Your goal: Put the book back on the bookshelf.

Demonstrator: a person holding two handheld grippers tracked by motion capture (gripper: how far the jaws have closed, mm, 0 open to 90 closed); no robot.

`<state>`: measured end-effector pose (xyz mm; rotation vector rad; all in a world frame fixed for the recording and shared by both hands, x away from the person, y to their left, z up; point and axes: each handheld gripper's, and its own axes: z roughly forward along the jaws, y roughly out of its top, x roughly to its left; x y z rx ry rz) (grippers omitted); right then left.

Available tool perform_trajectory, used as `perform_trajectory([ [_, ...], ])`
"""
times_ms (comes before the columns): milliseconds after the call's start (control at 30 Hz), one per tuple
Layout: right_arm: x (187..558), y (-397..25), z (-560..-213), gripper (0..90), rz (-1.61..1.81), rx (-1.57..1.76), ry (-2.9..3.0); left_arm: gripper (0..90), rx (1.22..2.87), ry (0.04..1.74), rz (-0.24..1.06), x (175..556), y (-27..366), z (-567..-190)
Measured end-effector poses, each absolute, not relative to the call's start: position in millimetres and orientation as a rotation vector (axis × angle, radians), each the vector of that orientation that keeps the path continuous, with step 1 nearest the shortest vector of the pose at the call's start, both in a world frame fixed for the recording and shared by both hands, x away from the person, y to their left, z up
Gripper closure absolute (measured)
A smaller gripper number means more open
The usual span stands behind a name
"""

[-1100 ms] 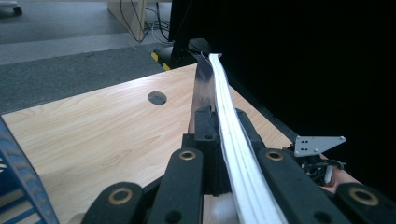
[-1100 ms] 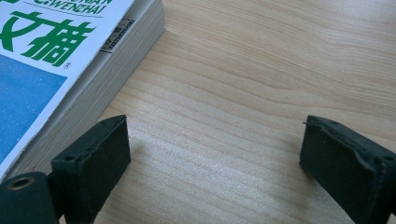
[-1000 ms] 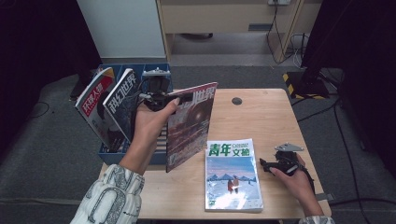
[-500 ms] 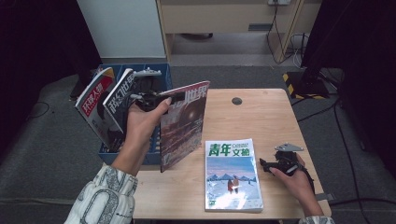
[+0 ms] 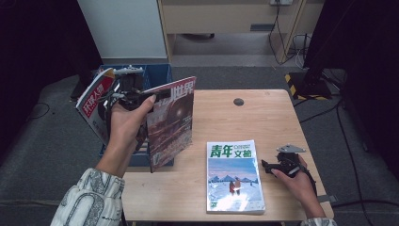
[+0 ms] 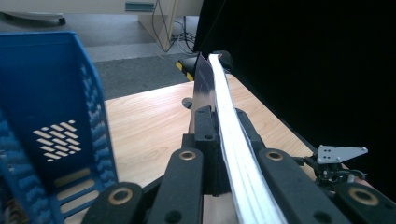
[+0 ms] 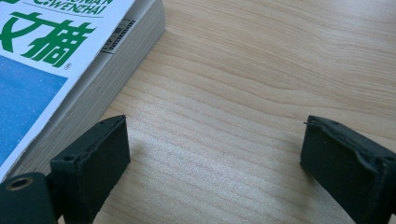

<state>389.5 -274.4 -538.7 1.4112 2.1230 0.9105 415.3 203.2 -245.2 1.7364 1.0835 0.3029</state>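
left hand-held gripper [image 5: 134,96] clamps the dark magazine [image 5: 171,120] upright beside the blue crate [image 5: 160,77]; right hand-held gripper [image 5: 277,165] gapes

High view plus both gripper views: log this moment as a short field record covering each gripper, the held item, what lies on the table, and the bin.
left gripper: shut on the dark magazine's edge, raised near the crate
dark magazine: held upright, cover facing the high camera, off the table
right gripper: open, jaws wide apart, low over bare wood beside the blue magazine
blue magazine: flat on the table, green title up, untouched
table: light wood
blue crate: at the table's left edge, other magazines standing in it
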Motion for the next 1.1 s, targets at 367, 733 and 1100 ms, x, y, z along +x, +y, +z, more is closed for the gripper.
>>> perform_trajectory([
  [367, 390, -274, -539, 8.1, 0.91, 1.415, 2.125, 83.9, 1.717, 1.121, 0.349, 409, 227, -236],
  [733, 390, -274, -539, 8.0, 0.91, 1.413, 2.124, 83.9, 1.664, 1.163, 0.37, 406, 254, -233],
  [1100, 390, -274, -539, 7.8, 0.909, 1.413, 2.123, 83.9, 1.633, 1.196, 0.403, 401, 274, -230],
])
